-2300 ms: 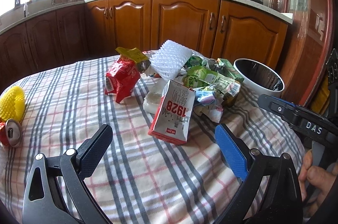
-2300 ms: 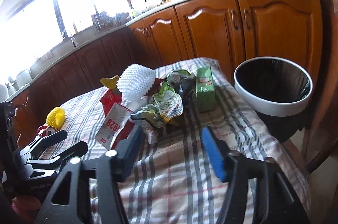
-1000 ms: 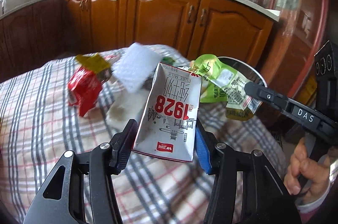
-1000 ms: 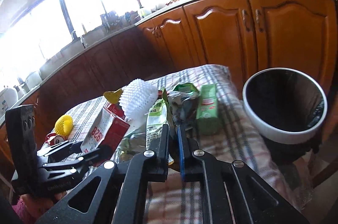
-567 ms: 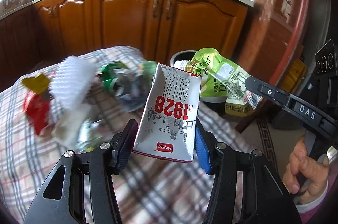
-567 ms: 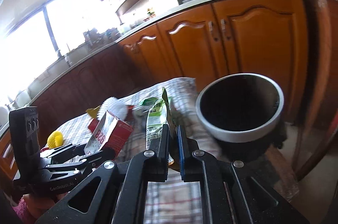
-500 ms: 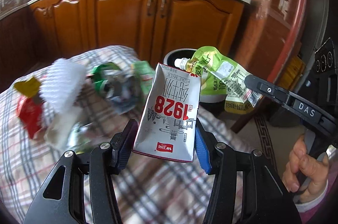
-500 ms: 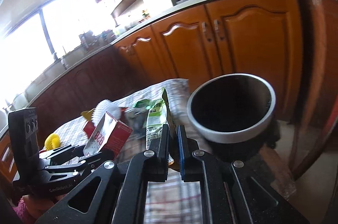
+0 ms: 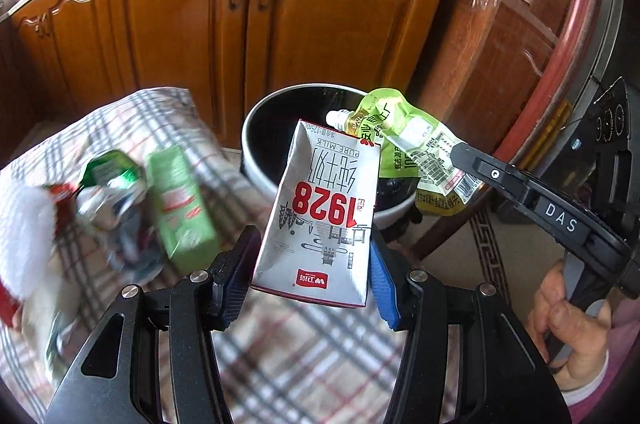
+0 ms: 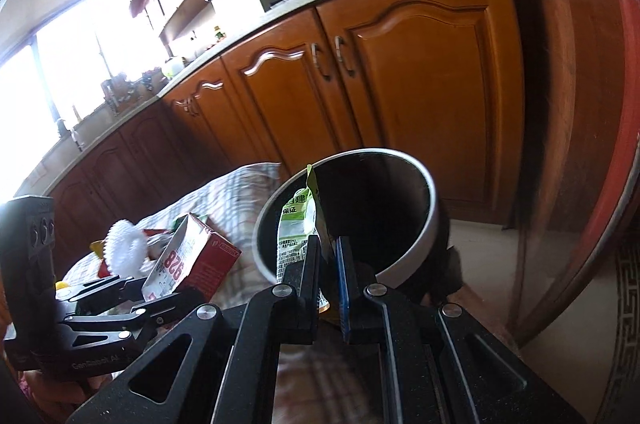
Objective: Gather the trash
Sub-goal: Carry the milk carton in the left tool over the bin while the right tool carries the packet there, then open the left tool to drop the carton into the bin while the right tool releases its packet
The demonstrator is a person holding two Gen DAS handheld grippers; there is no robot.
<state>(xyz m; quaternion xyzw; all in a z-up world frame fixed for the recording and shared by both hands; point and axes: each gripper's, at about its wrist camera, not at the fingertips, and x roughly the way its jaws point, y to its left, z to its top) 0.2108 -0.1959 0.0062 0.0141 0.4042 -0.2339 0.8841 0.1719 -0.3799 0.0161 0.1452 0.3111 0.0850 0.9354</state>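
Observation:
My left gripper (image 9: 312,264) is shut on a white and red "1928" milk carton (image 9: 320,212) and holds it in the air in front of the round white-rimmed trash bin (image 9: 256,128). The carton also shows in the right wrist view (image 10: 188,256). My right gripper (image 10: 329,256) is shut on a green spouted pouch (image 10: 298,224) and holds it over the bin's mouth (image 10: 428,184). In the left wrist view the pouch (image 9: 404,148) hangs from the right gripper (image 9: 460,156) above the bin.
More trash lies on the checked tablecloth (image 9: 280,356): a green carton (image 9: 180,208), crumpled wrappers (image 9: 112,192) and white foam netting (image 9: 24,236). Wooden cabinets (image 9: 224,24) stand behind the bin. A red-framed door (image 10: 580,104) is at the right.
Both grippers closed on their items, lifted them off the table and swung right toward the bin. The pouch now hangs over the bin's opening, and the carton is close to its rim.

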